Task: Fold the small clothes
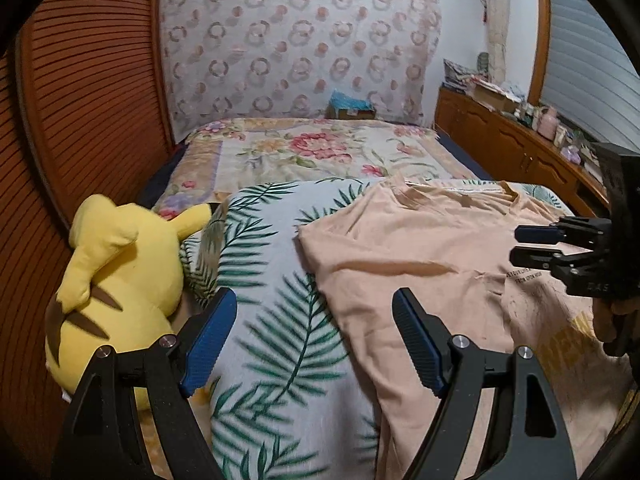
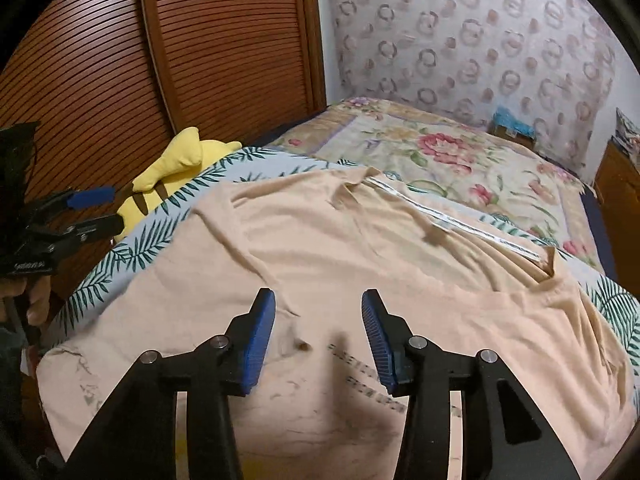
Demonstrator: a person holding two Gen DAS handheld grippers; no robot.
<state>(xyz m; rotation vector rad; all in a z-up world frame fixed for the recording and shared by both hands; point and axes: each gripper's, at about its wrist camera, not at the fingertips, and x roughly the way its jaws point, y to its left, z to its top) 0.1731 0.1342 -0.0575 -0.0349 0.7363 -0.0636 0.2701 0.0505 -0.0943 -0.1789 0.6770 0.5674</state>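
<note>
A peach T-shirt with dark print lies spread, a little wrinkled, on a leaf-patterned blanket; it fills the middle of the right wrist view. My left gripper is open and empty, above the blanket just left of the shirt's edge. My right gripper is open and empty, above the shirt's printed front. The right gripper also shows at the right edge of the left wrist view, and the left gripper at the left edge of the right wrist view.
A yellow plush toy lies at the blanket's left edge by the slatted wooden doors. A floral bedspread covers the far bed. A cluttered wooden cabinet runs along the right. A small box sits by the wall.
</note>
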